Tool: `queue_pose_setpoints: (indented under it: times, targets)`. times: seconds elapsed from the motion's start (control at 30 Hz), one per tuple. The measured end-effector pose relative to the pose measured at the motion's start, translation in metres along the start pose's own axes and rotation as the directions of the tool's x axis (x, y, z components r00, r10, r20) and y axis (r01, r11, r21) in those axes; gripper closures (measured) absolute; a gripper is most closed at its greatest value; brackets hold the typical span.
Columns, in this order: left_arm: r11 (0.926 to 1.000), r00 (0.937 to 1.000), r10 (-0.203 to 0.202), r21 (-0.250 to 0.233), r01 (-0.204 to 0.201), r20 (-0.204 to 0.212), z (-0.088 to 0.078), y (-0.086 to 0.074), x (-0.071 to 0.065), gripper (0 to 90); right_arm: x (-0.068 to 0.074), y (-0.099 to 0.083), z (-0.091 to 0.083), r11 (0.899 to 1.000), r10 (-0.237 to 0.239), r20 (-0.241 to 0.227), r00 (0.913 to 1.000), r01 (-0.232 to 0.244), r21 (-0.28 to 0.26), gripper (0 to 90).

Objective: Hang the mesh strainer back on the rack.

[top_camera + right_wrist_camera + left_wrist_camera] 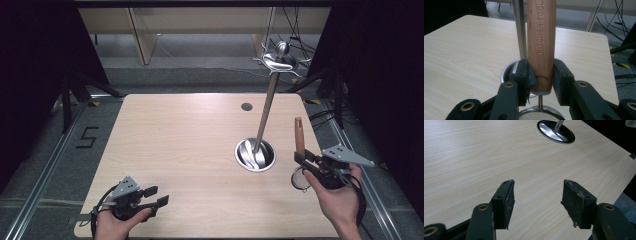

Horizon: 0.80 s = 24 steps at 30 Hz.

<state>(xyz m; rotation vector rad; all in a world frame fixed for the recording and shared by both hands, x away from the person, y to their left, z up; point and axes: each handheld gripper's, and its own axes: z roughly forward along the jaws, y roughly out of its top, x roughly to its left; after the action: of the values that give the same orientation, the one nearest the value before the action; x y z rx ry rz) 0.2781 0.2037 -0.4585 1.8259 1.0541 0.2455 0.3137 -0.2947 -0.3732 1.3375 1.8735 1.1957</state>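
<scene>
table (pixel 190 150): pale wood grain, smooth, matt
stand (pixel 255 154): polished metal, glossy
handle (pixel 541 42): reddish wood, smooth, engraved
sieve (pixel 541 114): fine metal mesh
pads (pixel 574 200): black, rough, worn

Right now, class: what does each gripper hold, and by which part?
The right gripper clamps a wooden-handled wire-mesh strainer near the handle's lower end, above the mesh. The left gripper holds nothing.

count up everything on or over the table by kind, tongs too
tongs: 2 (left tongs open, right tongs shut on strainer)
strainer, wooden handle: 1
metal stand with hooks: 1
total: 4
</scene>
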Motion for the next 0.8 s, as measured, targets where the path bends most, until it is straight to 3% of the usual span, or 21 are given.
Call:
queue_pose_setpoints:
  times: [0.03,0.07,0.1,0.13,0.17,0.27,0.33,0.4,0.57,0.6,0.67,0.7,0.8]
  targets:
    - [1.0,1.0,-0.001,0.002,0.001,0.003,0.0,0.0,0.0,42.5,-0.001,0.001,0.0,1.0,-0.023,0.005,0.9997,0.023,-0.012,69.5]
    - [1.0,1.0,-0.003,-0.003,0.003,0.001,0.0,0.0,0.0,42.5,0.002,0.002,-0.001,1.0,0.022,-0.005,0.9997,-0.022,-0.01,69.5]
    - [0.9999,0.9999,0.014,0.0,-0.014,0.003,0.0,0.001,0.002,42.5,0.002,0.003,-0.002,1.0,0.021,0.0,0.9998,-0.021,-0.001,69.5]
    - [0.9999,0.9999,0.014,0.0,-0.014,0.003,0.0,0.001,0.002,42.5,-0.001,0.004,-0.001,1.0,-0.014,0.003,0.9999,0.014,-0.021,69.5]
    - [0.9999,0.9999,0.015,0.003,-0.015,-0.006,-0.001,0.001,0.001,42.4,0.001,0.005,-0.002,1.0,0.008,0.003,1.0,-0.008,-0.012,69.5]
    - [1.0,0.9999,0.006,0.001,-0.006,-0.009,0.0,0.001,0.0,42.3,0.0,0.006,-0.002,1.0,-0.009,0.012,0.9999,0.009,-0.021,69.5]
    - [0.9999,0.9998,0.011,0.005,-0.011,-0.015,0.0,0.001,0.0,42.3,0.003,0.008,-0.002,0.999,0.011,0.002,0.9999,-0.011,-0.032,69.5]
    - [1.0,0.9999,0.007,0.001,-0.007,-0.014,0.0,0.001,-0.001,42.3,0.002,0.011,-0.003,0.999,-0.011,0.004,0.9999,0.012,-0.051,69.5]
    - [0.9999,0.9998,0.013,0.002,-0.013,-0.017,0.0,0.001,0.0,42.3,0.004,0.017,-0.005,0.998,-0.002,0.004,1.0,0.002,-0.06,69.5]
    - [0.9999,0.9998,0.013,0.001,-0.013,-0.017,0.0,0.001,0.0,42.3,0.002,0.017,-0.004,0.997,-0.032,0.001,0.9995,0.032,-0.074,69.5]
    - [0.9999,0.9997,0.013,0.001,-0.013,-0.019,0.0,0.001,0.0,42.2,0.005,0.019,-0.006,0.998,0.004,0.001,1.0,-0.004,-0.063,69.5]
    - [0.9999,0.9998,0.011,-0.001,-0.011,-0.015,0.0,0.001,0.0,42.2,0.002,0.02,-0.005,0.996,-0.034,0.009,0.9994,0.035,-0.081,69.5]
    - [0.9999,0.9999,0.01,-0.002,-0.01,-0.013,0.0,0.001,0.0,42.2,0.004,0.021,-0.006,0.997,-0.006,0.006,1.0,0.007,-0.073,69.5]
